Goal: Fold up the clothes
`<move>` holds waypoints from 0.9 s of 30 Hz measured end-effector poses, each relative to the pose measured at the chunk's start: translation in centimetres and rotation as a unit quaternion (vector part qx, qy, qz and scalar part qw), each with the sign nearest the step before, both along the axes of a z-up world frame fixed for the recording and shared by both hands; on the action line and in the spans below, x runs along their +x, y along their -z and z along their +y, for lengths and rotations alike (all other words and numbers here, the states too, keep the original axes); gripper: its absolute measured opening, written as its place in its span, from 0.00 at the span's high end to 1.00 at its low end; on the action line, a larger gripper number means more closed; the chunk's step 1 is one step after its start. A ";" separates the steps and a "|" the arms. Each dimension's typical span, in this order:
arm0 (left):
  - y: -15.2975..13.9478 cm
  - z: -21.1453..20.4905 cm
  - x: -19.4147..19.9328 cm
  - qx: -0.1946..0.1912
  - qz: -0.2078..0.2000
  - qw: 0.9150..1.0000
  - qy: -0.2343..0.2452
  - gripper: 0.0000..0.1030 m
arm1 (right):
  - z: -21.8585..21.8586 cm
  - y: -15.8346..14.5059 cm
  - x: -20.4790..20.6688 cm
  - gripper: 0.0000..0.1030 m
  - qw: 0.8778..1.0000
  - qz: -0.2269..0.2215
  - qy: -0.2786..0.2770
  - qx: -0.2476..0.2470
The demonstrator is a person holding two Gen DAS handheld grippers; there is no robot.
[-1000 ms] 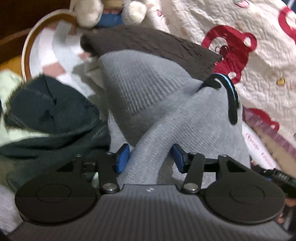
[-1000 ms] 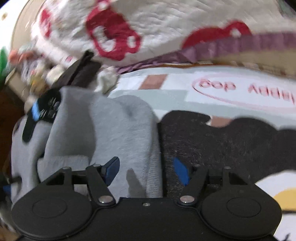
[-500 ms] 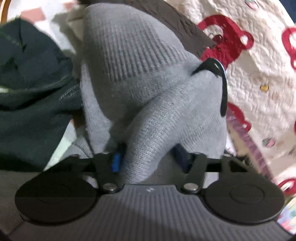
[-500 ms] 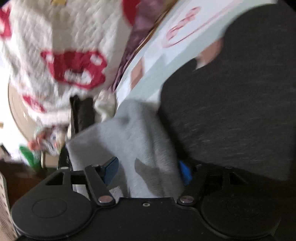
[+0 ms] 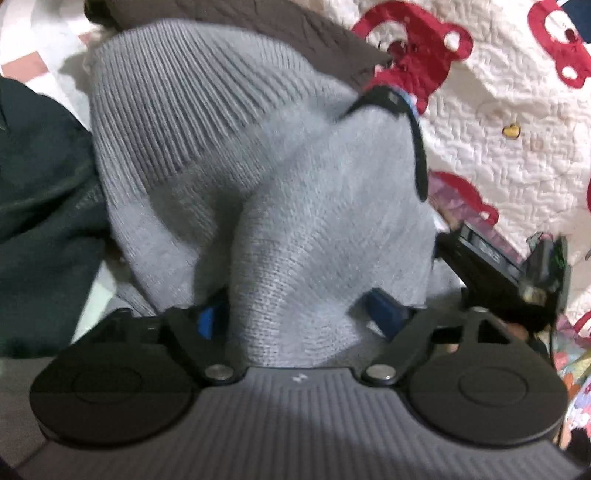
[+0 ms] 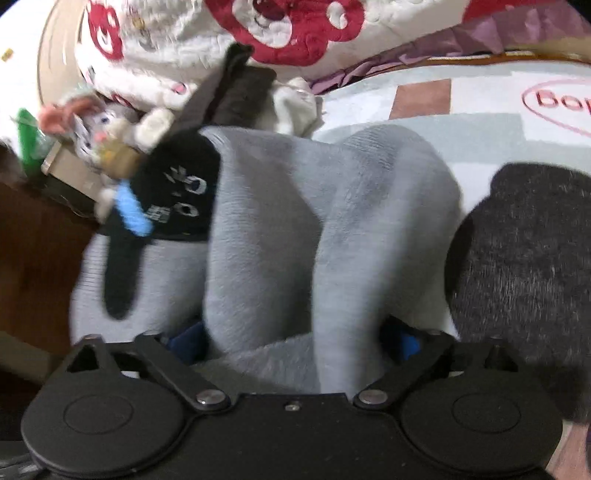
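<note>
A grey knit sweater (image 5: 221,147) lies bunched on the bed, with a black patch crossed by a blue stripe (image 6: 177,199) on it. In the left wrist view, a raised fold of the sweater runs between the fingers of my left gripper (image 5: 295,314). Its jaws are opening and the blue pads (image 5: 208,319) stand apart from the knit on the right side. In the right wrist view, my right gripper (image 6: 295,338) is opening wide. A thick fold of the same sweater (image 6: 351,221) lies between its fingers, loose.
A dark green garment (image 5: 40,221) lies left of the sweater and a brown one (image 5: 295,33) behind it. A white quilt with red bears (image 5: 517,129) is bunched on the right. A dark fuzzy garment (image 6: 524,277) lies on the patterned mat (image 6: 480,103). A plush toy (image 6: 96,125) sits at the bed's edge.
My left jaws squeezed the grey fold half a second ago and have now spread apart. The right view swung across the bed and its jaws widened around the sweater.
</note>
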State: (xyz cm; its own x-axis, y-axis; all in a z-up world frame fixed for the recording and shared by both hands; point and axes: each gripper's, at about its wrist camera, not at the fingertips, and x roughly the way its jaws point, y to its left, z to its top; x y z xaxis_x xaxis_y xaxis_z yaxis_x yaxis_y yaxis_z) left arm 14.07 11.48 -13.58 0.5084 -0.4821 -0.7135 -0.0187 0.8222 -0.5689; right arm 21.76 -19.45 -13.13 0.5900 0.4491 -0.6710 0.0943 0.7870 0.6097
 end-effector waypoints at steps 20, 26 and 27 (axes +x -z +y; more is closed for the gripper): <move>-3.2 -4.5 -2.7 -0.096 -0.089 0.969 0.210 0.76 | -3.0 -1.8 -9.8 0.72 0.979 -0.084 -0.015 0.185; -4.0 -6.5 -3.8 0.112 -0.103 0.976 0.154 0.30 | -3.9 -3.1 -12.4 0.71 0.991 -0.082 -0.003 0.102; -4.0 -6.9 -3.6 0.133 -0.100 0.976 0.143 0.28 | -4.2 -3.2 -12.3 0.64 0.994 -0.078 0.009 0.076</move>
